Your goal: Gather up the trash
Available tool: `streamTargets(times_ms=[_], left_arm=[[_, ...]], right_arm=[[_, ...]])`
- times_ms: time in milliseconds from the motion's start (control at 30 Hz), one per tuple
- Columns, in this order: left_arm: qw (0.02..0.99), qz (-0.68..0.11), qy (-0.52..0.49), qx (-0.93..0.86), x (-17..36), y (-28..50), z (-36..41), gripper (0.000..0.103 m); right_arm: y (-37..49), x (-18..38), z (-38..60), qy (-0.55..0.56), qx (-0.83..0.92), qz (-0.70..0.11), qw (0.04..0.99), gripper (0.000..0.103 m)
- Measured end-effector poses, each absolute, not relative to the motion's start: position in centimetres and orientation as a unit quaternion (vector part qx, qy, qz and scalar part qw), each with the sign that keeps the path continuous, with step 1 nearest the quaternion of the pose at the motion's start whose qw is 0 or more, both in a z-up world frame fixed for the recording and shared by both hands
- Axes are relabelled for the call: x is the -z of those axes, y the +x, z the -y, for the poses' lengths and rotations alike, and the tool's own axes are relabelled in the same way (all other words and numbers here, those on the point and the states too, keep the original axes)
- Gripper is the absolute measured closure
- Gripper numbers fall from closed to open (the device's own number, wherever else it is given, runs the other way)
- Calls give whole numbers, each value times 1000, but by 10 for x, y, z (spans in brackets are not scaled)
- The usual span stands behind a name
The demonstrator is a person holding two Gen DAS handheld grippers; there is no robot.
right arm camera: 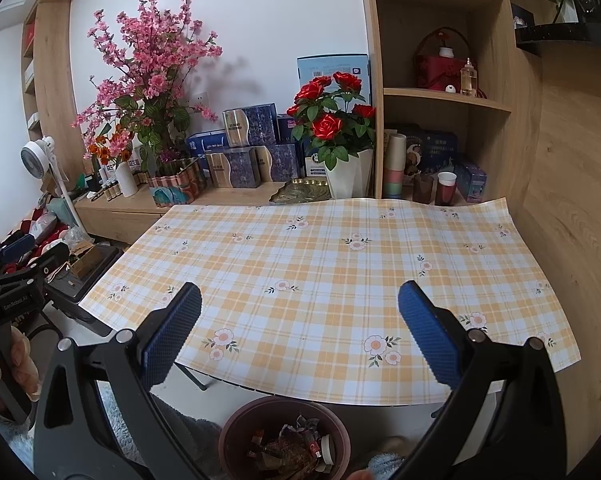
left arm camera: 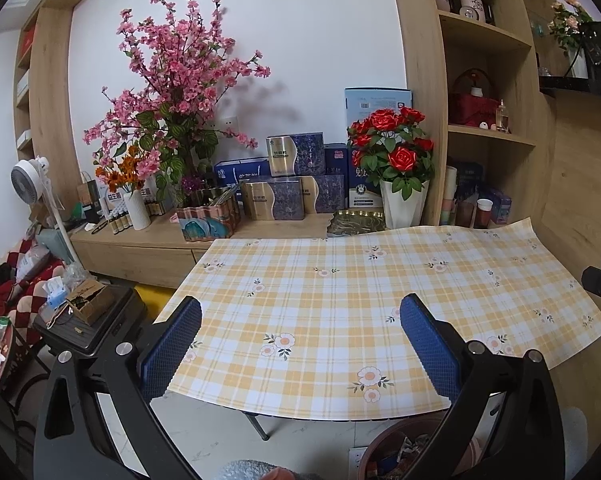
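here, both grippers (left arm camera: 300, 320) (right arm camera: 300, 308) gaped wide and empty over the bare checked tablecloth (right arm camera: 320, 260); the round brown trash-filled bin (right arm camera: 284, 440) sat below, nearer the right.

— What can be read?
— "GenRobot.AI" is printed on the left gripper (right arm camera: 22, 258), far left of the right tongs.
— Anything else?
— "mon cup" is lettered on a jar (left arm camera: 471, 8), far ahead, upper right.

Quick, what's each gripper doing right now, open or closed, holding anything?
Left gripper: open, holding nothing, above the checked tablecloth.
Right gripper: open, holding nothing, above the bin of trash.
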State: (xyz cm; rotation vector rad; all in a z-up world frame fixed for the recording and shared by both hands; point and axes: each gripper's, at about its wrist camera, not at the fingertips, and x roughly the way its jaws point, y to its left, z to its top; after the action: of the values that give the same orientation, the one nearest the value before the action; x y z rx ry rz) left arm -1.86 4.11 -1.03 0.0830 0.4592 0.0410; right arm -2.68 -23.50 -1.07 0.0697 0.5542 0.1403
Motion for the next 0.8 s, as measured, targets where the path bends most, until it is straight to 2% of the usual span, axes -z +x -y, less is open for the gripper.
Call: streamTargets(times_ms=[800], left_arm=[[976, -212, 47, 2, 4, -25, -23, 6]], right_arm=[[-34, 10, 237, 28, -50, -263, 963, 6]])
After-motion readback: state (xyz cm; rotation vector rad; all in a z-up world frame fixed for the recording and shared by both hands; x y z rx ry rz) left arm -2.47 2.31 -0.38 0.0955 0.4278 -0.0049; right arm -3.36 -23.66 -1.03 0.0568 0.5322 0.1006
